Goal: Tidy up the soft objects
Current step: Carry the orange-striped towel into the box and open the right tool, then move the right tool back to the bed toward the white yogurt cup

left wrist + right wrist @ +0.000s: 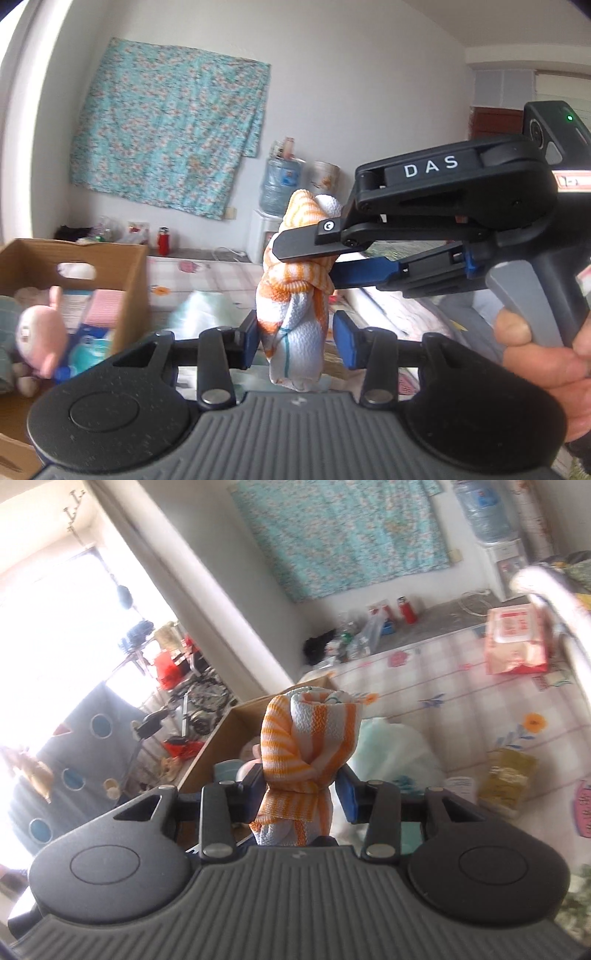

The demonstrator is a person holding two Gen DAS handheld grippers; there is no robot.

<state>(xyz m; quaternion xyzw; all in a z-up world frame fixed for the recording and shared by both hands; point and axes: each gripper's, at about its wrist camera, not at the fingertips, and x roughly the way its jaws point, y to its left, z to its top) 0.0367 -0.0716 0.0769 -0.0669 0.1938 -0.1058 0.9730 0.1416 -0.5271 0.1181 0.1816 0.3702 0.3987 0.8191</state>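
You hold the rolled orange-striped towel clamped in both your left gripper and right gripper.

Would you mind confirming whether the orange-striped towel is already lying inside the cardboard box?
No, the rolled orange-striped towel is held up in the air by both hand-held grippers, while the cardboard box sits apart at the left.

Towel: white with orange stripes, one thin teal line. Behind it, wall cloth teal with pink floral print. Left of towel, brown cardboard box, pink plush beside it. Red bottle.
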